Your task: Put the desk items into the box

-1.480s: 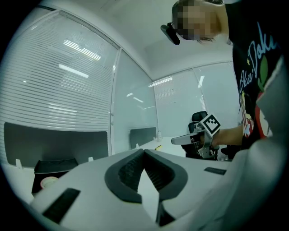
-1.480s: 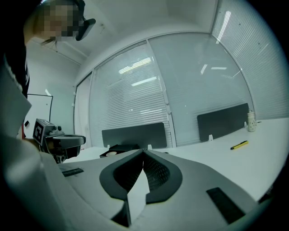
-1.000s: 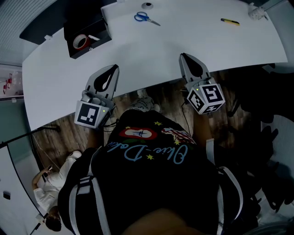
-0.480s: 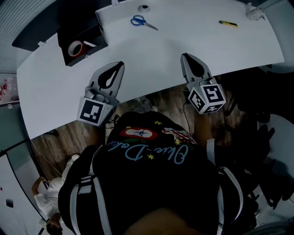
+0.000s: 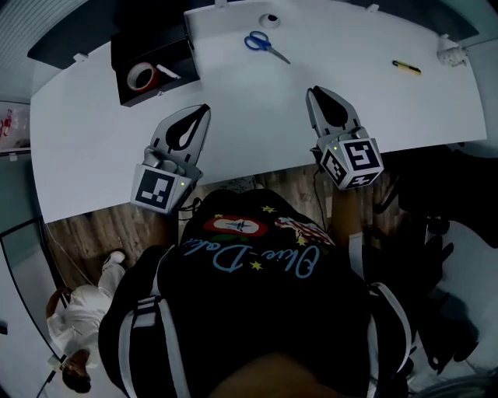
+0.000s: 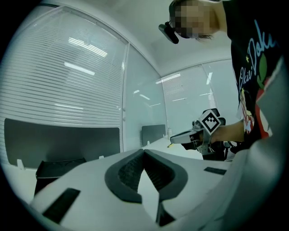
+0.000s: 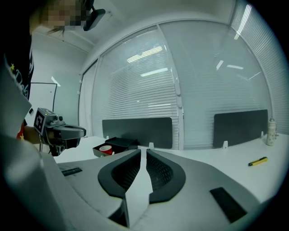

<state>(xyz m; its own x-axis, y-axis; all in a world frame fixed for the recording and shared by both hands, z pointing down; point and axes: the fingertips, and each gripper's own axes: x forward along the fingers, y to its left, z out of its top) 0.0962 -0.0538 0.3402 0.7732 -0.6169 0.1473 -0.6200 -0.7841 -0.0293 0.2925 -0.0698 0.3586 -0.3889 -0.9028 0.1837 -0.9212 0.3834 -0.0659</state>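
Left gripper [image 5: 201, 111] shut, empty; box [image 5: 156, 48] ahead-left of it. Right gripper [image 5: 313, 95] jaws have just been opening, narrow slit, nothing between; scissors [image 5: 264, 44] ahead.

Surface: a white surface [image 5: 257, 101] with a curved near edge is carrying a handful of things, all lying along its far half.
Box: an open black box [image 5: 152, 48] is sitting at the far left.
Scissors: blue-handled scissors [image 5: 265, 43] are lying flat to the right of the box, apart from it.
Round item: a small round item [image 5: 270, 19] is sitting just beyond the scissors, near the back edge.
Yellow item: a yellow-and-black pen-shaped item [image 5: 407, 68] is lying well right of the scissors.
White object: a small white object [image 5: 452, 54] is resting at the far right corner.
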